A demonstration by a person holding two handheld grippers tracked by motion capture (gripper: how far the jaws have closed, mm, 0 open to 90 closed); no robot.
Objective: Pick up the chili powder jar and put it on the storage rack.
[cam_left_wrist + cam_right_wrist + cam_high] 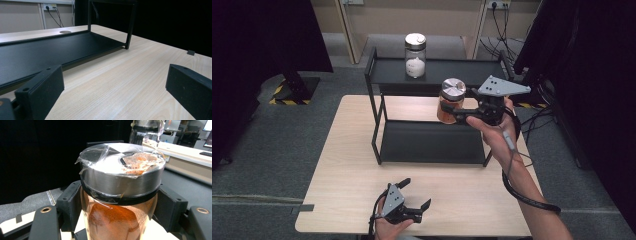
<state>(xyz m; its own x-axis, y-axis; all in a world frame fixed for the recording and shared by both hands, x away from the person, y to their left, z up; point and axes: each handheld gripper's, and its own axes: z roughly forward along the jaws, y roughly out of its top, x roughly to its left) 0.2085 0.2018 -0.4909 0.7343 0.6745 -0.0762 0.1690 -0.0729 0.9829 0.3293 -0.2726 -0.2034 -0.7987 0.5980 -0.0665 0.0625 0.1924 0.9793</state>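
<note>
Right of centre in the high view, right claw (451, 111) pinching a jar of orange powder (450, 101) just under its metal lid, held in the air beside the black rack's (377, 127) top shelf. At lower centre, left claw (417, 194) spread wide, empty, low over the worktop (342, 165). On the top shelf, a jar of white powder (415, 55).

Rack (432, 142) stands on the table (347, 175), toward its far edge. One jar (415, 55) sits on the rack's top shelf, left of middle. Second jar (451, 101) is in the air in front of the top shelf, above the rack's lower shelf, between the jaws of the right gripper (457, 114). Left gripper (414, 197) sits near the table's front edge, well in front of the rack.
</note>
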